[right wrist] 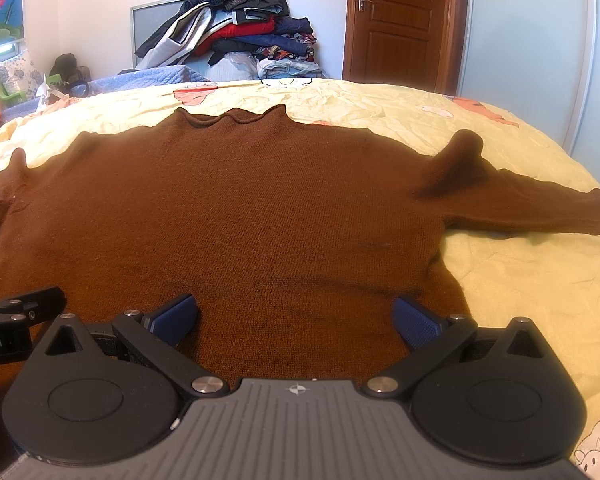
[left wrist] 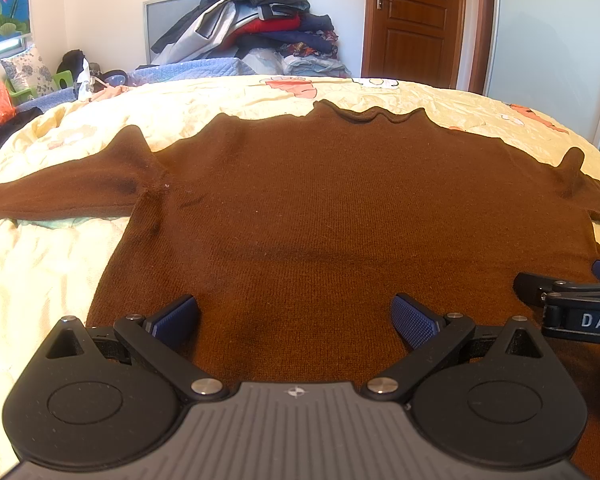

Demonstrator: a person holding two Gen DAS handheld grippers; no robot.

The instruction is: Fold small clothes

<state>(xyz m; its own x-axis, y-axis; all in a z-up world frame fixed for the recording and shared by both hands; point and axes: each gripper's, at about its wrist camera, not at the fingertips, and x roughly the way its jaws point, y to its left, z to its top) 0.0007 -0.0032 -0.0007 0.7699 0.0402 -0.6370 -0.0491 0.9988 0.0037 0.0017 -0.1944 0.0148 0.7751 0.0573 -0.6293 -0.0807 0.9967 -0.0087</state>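
Brown sweater flat on yellow bedspread, right gripper spread, seemingly just above hem.

You had bright daylight from the window at left, warm colour cast, strong fisheye bending and dark corners, sharp focus throughout.

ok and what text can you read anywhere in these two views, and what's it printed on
"DAS", cut off by the frame edge, on the right hand-held gripper seen from the left wrist view.
"ot.AI", cut off at the start, on the left hand-held gripper seen from the right wrist view.
Nothing readable on the brown sweater.
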